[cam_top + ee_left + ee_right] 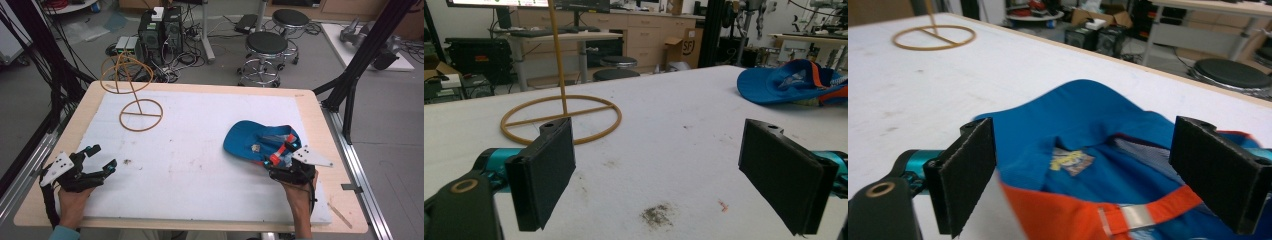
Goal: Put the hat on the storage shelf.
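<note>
1. Both jaws of the right gripper (280,151) stand wide apart, one on each side of the back of the blue cap (250,139), with nothing clamped between them; the right gripper view shows the cap's orange strap (1128,216) lying between the two black pads, just below them.
2. Jaws of the left gripper (101,158) are also apart and bare, held over the white mat (200,165) near the table's front-left corner, well apart from the cap.
3. That cap lies upside down, its inside facing up, toward the table's right edge and about midway between front and back, its brim pointing toward the middle of the mat.
4. Judging by this, the step in hand is the approach for a grasp: the right gripper is lined up on the cap's rear band but has not closed.
5. Next, I judge, it should ease forward and down a little so the pads bracket the band, then close, minding that the soft cloth may fold or slip.
6. A wire hat stand (134,92) sits near the back-left corner of the table (310,107); it looks the likely place for the cap.
7. Writing: a small yellowish label (1072,161) is sewn inside the cap, too blurred to read; a cardboard box (685,47) in the room bears letters that look like "SF".
</note>
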Demonstrator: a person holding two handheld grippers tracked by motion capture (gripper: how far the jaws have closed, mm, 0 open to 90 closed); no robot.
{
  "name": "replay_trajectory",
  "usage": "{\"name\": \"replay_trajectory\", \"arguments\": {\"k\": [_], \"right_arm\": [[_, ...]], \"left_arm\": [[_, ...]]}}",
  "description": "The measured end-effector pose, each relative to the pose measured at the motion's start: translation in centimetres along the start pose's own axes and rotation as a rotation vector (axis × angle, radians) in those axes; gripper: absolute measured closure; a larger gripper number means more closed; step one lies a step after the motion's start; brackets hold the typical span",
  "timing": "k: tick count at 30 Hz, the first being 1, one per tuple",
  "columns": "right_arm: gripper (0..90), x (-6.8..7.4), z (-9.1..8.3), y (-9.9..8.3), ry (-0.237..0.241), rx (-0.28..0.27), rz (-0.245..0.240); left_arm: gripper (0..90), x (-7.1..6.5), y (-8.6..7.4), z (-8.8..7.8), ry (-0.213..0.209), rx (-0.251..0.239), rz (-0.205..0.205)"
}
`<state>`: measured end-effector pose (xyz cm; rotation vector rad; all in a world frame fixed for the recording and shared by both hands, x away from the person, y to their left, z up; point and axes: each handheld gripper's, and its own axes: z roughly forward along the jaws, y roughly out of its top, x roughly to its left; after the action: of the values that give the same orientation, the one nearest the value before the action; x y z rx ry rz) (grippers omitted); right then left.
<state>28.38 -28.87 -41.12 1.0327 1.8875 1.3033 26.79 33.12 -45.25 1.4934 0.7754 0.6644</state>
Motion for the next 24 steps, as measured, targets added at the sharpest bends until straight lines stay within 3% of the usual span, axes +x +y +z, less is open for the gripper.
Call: {"name": "replay_trajectory", "arguments": {"k": [6, 8, 14, 24], "right_arm": [[10.8, -1.8, 0.7, 0.9, -0.057, 0.057, 0.036], [10.8, -2.4, 0.9, 1.2, -0.053, 0.063, 0.055], [11.0, -3.2, 1.6, 1.9, -0.11, 0.114, 0.053], [20.2, -4.4, 2.7, 0.7, -0.099, 0.211, 0.148]], "left_arm": [[15.3, 0.0, 0.0, 0.0, 0.001, 0.001, -0.003], [15.4, 0.0, 0.0, 0.0, 0.001, -0.001, -0.005], [15.4, 0.0, 0.0, 0.0, 0.002, 0.0, -0.004], [15.3, 0.0, 0.0, 0.0, 0.002, 0.0, -0.004]]}}
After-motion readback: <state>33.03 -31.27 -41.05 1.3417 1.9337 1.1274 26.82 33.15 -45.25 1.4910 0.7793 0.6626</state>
